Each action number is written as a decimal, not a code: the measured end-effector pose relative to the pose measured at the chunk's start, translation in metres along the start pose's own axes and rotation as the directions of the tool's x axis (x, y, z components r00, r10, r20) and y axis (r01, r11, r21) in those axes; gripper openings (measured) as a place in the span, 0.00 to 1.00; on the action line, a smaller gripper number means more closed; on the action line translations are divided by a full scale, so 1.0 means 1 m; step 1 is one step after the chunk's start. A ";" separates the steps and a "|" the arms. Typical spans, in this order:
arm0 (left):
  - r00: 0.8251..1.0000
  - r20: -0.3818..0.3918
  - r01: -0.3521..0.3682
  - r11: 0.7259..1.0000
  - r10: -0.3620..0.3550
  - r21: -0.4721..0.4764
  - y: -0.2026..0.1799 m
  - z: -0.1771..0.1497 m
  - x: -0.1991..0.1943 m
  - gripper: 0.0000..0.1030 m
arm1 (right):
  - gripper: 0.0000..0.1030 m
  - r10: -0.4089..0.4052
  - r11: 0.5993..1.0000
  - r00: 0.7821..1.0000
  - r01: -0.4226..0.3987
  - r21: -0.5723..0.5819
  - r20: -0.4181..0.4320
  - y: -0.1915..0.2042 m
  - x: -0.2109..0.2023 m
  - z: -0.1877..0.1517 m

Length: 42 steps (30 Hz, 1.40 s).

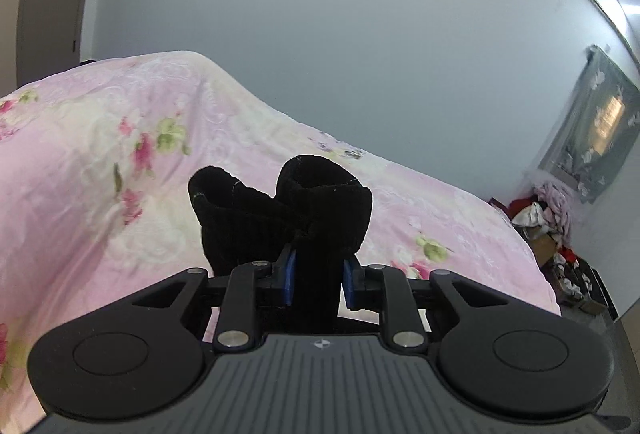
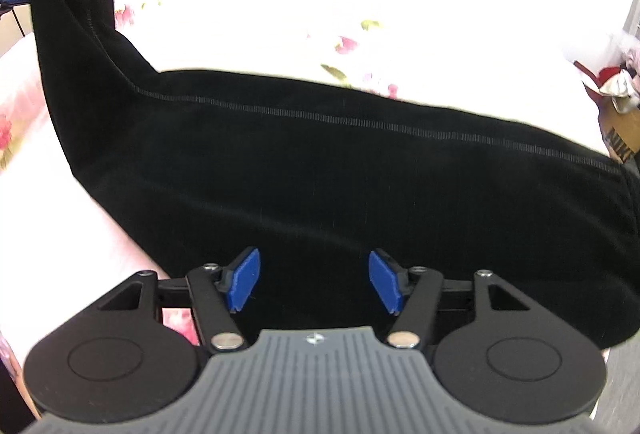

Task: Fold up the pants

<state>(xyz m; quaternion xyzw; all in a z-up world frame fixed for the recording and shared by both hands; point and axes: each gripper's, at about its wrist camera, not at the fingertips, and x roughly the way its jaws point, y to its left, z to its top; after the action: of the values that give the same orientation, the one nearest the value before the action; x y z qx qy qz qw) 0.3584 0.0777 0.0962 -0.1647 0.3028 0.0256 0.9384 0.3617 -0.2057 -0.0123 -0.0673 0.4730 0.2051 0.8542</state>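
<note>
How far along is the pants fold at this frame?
Early. Done: the black pants lie lengthwise on the floral bed, legs apparently stacked. In hand: the left claw is shut on the cuff end, lifted. The right claw hangs open over the fabric. Left: carrying that end across.

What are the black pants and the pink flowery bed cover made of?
The black pants look like soft, matte knit cloth, maybe fleece or velvety cotton: fine ribs, a stitched seam, no shine. The bed cover looks like thin, smooth woven cotton or a blend: printed flowers, gentle wrinkles, a faint sheen. I can't be sure of either.
</note>
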 end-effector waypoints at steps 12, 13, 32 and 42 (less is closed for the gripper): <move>0.950 -0.287 0.195 0.953 -0.124 0.233 -0.125 -0.140 0.076 0.24 | 0.56 0.033 0.997 0.997 -0.028 0.065 -0.073 -0.032 0.034 0.002; 0.941 -0.315 0.208 0.945 -0.124 0.251 -0.128 -0.155 0.080 0.24 | 0.56 0.040 0.996 0.996 -0.034 0.077 -0.079 -0.037 0.036 0.001; 0.908 -0.362 0.315 0.913 -0.211 0.258 -0.029 -0.166 0.011 0.69 | 0.56 0.240 0.955 0.971 -0.239 0.173 0.016 -0.012 0.056 0.037; 0.937 -0.348 0.120 0.951 -0.014 0.286 0.066 -0.166 0.008 0.70 | 0.48 0.254 0.930 0.967 -0.244 0.273 0.000 0.025 0.127 0.073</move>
<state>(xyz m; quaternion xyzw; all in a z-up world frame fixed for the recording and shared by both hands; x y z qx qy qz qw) 0.2621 0.0862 -0.0541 -0.0311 0.4554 -0.0826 0.8859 0.4683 -0.1241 -0.0765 0.1072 0.5162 0.2437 0.8141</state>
